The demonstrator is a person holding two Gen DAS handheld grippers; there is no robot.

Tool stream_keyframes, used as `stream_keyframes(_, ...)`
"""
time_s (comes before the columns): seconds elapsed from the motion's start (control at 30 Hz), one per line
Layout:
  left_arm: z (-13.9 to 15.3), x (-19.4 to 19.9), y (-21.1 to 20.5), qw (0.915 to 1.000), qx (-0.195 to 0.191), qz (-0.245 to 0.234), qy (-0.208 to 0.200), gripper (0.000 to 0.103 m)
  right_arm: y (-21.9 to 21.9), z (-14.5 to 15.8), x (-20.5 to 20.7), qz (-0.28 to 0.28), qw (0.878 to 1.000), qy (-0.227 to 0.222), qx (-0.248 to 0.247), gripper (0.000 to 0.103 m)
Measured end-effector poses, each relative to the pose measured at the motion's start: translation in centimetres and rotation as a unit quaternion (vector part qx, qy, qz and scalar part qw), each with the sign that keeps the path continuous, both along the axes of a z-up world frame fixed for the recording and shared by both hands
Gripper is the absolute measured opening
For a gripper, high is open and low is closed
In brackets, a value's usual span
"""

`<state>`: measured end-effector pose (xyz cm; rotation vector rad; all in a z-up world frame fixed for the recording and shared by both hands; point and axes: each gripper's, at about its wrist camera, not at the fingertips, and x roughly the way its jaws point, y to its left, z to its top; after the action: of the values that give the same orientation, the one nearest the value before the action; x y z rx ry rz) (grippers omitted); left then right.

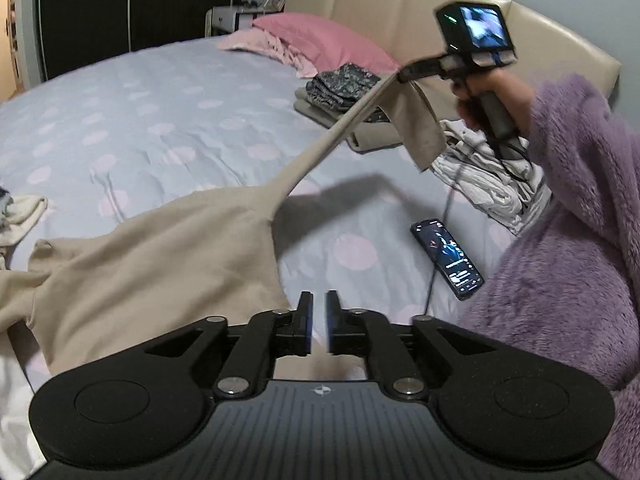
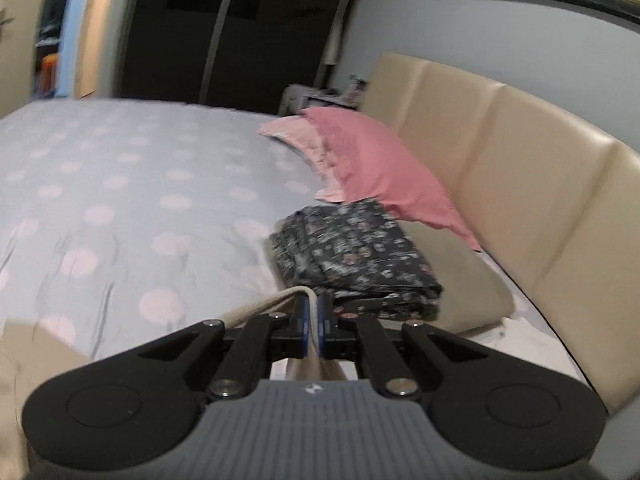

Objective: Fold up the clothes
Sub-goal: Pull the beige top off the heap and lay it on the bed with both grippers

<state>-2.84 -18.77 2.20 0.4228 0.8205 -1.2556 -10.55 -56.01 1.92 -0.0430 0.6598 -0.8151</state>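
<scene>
Bed [image 1: 132, 120], covered by a pale blue spread with pink dots, fills the field; a padded headboard [image 1: 384, 4] runs from twelve to two o'clock in the left-wrist view. The beige garment [image 1: 152, 256] lies spread over the near half of the bed, from six to nine o'clock, with one sleeve or strap drawn taut upward toward one o'clock. There the right gripper [image 1: 404, 74] is clamped on the fabric; the right-wrist view confirms cloth pinched between its nearly closed pads [image 2: 305, 322]. The left gripper [image 1: 319, 322] hovers over the garment's near edge with a narrow gap between its pads and nothing in that gap.

Handling, as judged: the cloth is light, soft and limp, with some stretch, since it pulls into a thin cord under tension. It should sag and bunch wherever unsupported. A firm hold is best taken at a hem, seam or corner, here the near edge at six o'clock.

Surroundings: a pink pillow [image 1: 324, 40] at twelve o'clock; a stack of folded clothes topped by a dark patterned piece [image 1: 340, 84] at one o'clock; crumpled white laundry [image 1: 480, 176] at three o'clock; a phone [image 1: 446, 258] with a cable at four o'clock; a purple fleecy sleeve [image 1: 576, 184] at the right edge. The phone and cable lie nearest the fold area and could be dragged by the swinging sleeve.
</scene>
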Motion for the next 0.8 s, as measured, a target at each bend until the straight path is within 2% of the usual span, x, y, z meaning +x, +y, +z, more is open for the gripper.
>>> stream_keyframes(0.07, -0.3, 1.0, -0.3, 1.0000, 0.003, 0.007, -0.005, 0.021, -0.1, -0.7, -0.2, 0.008, 1.000, 0.018, 0.010, 0.006)
stream_keyframes(0.13, -0.7, 2.0, -0.9, 0.9994, 0.011, 0.026, -0.017, 0.023, -0.8, -1.4, -0.8, 0.010, 0.999, 0.029, 0.029, 0.008)
stream_keyframes(0.2, -0.8, 3.5, -1.1, 0.9981, 0.019, 0.052, -0.029, 0.023, -1.1, -1.9, -1.2, 0.009, 0.998, 0.029, 0.049, 0.022)
stream_keyframes(0.37, -0.6, 8.3, -0.2, 0.9910, 0.024, 0.111, -0.071, 0.023, -1.8, -2.0, -0.9, 0.016, 0.995, -0.003, 0.099, 0.036)
stream_keyframes(0.47, -0.9, 11.9, 0.3, 0.9843, 0.027, 0.152, -0.087, 0.023, -1.5, -2.8, 0.4, 0.032, 0.990, -0.013, 0.134, 0.040)
stream_keyframes(0.63, -2.4, 17.9, 0.9, 0.9759, 0.035, 0.196, -0.090, 0.025, 0.6, -4.8, 4.3, 0.089, 0.984, 0.011, 0.156, 0.046)
stream_keyframes(0.7, -3.3, 19.9, 0.8, 0.9747, 0.048, 0.195, -0.097, 0.031, 1.7, -5.6, 5.9, 0.121, 0.980, 0.020, 0.159, 0.052)
stream_keyframes(0.8, -5.3, 22.8, 0.7, 0.9711, 0.073, 0.201, -0.105, 0.038, 3.2, -6.9, 8.1, 0.163, 0.972, 0.032, 0.167, 0.053)
